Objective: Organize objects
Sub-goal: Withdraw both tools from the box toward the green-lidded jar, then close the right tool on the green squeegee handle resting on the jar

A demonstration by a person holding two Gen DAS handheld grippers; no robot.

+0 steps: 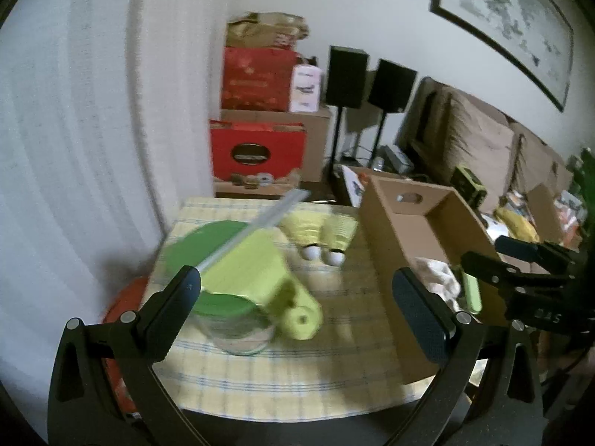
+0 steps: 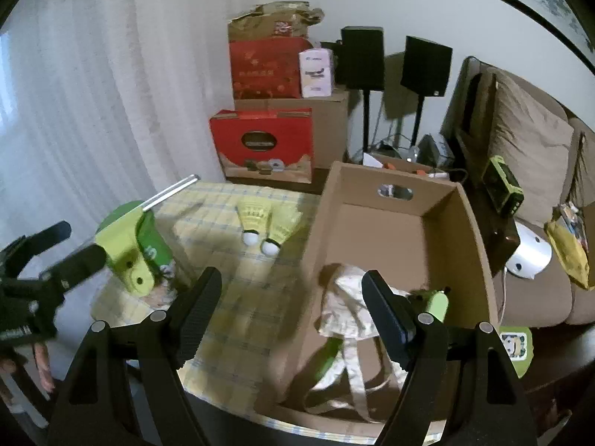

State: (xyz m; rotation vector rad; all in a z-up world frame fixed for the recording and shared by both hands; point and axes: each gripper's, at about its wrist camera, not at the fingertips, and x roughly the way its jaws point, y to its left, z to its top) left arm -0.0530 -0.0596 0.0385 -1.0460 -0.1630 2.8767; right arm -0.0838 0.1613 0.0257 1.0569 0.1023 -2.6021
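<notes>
- Black left gripper (image 1: 297,297) stands wide open, nothing between its fingers; in the right wrist view it shows at the left edge (image 2: 74,243), jaws apart, close beside the squeegee.
- Lime-green squeegee (image 1: 253,271) lies just ahead of the left gripper, between its two fingers in the left view; whether the left finger (image 1: 174,312) touches it cannot be told through the blur. Its metal blade (image 1: 256,223) points up and away.
- Glass jar (image 1: 238,330) with a green lid (image 1: 227,304) sits under the squeegee, near the left finger.
- Green round lid (image 1: 193,245) lies flat on the cloth behind the squeegee.
- Two yellow shuttlecocks (image 1: 319,234) lie side by side on the checked cloth (image 1: 290,379), white corks towards the camera, beyond the squeegee and well apart from both grippers; in the right view they lie (image 2: 260,226) left of the box.
- Cardboard box (image 1: 394,230) stands open on the right part of the table, a hand hole in its far wall (image 2: 394,191).
- Inside the box lie a pale cloth bag (image 2: 349,304) and a green object (image 2: 438,303), too hidden to name.
- Right gripper (image 2: 293,330) is wide open and holds nothing; its right finger (image 2: 386,319) hangs over the box above the bag, its left finger (image 2: 197,312) over the cloth. In the left view it shows (image 1: 494,256) above the box's right wall.
</notes>
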